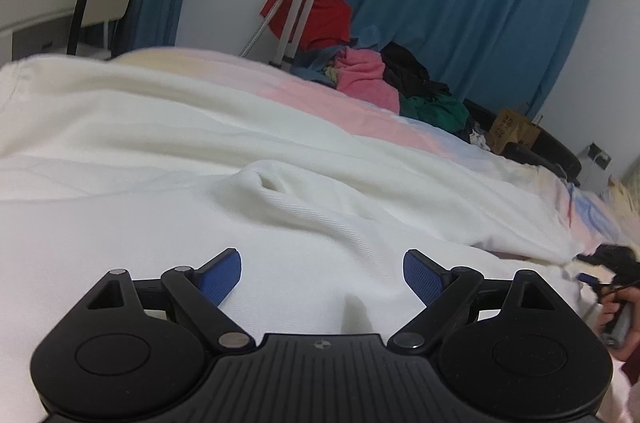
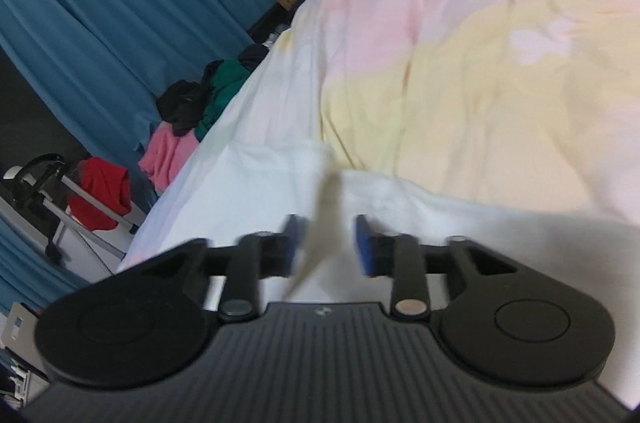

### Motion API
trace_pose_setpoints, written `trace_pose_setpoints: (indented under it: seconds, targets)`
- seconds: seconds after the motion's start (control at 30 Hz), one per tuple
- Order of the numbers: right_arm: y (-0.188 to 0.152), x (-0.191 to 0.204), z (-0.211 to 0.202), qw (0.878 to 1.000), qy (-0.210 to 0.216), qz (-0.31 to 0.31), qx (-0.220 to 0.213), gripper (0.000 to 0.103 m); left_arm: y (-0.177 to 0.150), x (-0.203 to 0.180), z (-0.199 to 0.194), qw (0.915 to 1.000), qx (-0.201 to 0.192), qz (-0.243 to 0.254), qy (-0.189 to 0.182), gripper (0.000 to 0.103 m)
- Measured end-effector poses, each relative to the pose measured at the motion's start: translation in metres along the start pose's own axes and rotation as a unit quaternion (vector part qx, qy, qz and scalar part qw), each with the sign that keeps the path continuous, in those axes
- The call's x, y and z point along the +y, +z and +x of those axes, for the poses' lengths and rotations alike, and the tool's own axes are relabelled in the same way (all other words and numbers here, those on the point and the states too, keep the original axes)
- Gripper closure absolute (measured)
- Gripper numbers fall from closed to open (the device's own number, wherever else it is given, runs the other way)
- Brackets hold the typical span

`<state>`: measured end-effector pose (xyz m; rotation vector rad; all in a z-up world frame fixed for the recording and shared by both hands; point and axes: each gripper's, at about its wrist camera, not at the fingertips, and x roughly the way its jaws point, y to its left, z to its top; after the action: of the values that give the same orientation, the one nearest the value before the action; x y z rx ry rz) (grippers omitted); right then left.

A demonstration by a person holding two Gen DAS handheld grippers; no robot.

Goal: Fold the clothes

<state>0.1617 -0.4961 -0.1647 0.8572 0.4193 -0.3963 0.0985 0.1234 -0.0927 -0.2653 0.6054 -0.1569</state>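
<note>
A white knit garment (image 1: 280,207) lies rumpled on the pastel bedspread (image 2: 480,63), not yet folded. Left gripper (image 1: 322,277) hovers wide open above it; right gripper (image 2: 326,243), jaws parted, straddles a raised cloth ridge, unclamped. A pile of coloured clothes (image 1: 384,83) beyond the garment awaits.

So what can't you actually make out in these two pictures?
- White garment, left wrist view: its type and full outline; the frame edges and the left gripper cut it off.
- Right gripper, right wrist view: motion blur hides whether the pale fabric fold between its fingers touches the pads.
- Brown paper bag: print too small.
</note>
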Motion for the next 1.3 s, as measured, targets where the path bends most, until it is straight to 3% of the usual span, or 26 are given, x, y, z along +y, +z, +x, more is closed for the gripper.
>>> trace_pose_setpoints:
  seconds: [0.07,0.2,0.37,0.57,0.77,0.87,1.03,1.3]
  targets:
    - [-0.007,0.001,-0.021,1.0,-0.007,-0.002,-0.005,0.045,-0.001,-0.005,-0.007,1.0,-0.002,0.009,0.002,0.012]
    - [-0.016,-0.004,-0.074,0.999,-0.027,0.008,-0.019,0.042,-0.002,-0.005,-0.027,0.9999,-0.005,0.012,0.0,0.011]
    - [-0.024,-0.013,-0.114,0.995,-0.097,0.02,-0.019,0.041,-0.007,-0.004,-0.053,0.9995,-0.003,0.028,0.016,0.01]
    - [-0.03,-0.035,-0.115,0.992,-0.11,0.054,0.016,0.041,-0.009,0.016,-0.076,0.9987,0.019,-0.029,0.038,0.01]
    - [-0.029,-0.056,-0.098,0.988,-0.136,0.066,0.045,0.041,-0.006,0.035,-0.101,0.9951,0.016,-0.062,0.075,0.009]
    - [-0.031,-0.074,-0.092,0.986,-0.116,0.111,0.053,0.042,-0.003,0.037,-0.107,0.9938,0.011,-0.074,0.082,0.009]
    - [-0.035,-0.084,-0.085,0.985,-0.025,0.153,0.07,0.042,-0.001,0.037,-0.104,0.993,0.015,-0.083,0.083,0.009]
    - [-0.029,-0.075,-0.086,0.981,0.104,0.157,0.039,0.041,-0.003,0.043,-0.095,0.9895,0.027,-0.117,0.079,0.009]
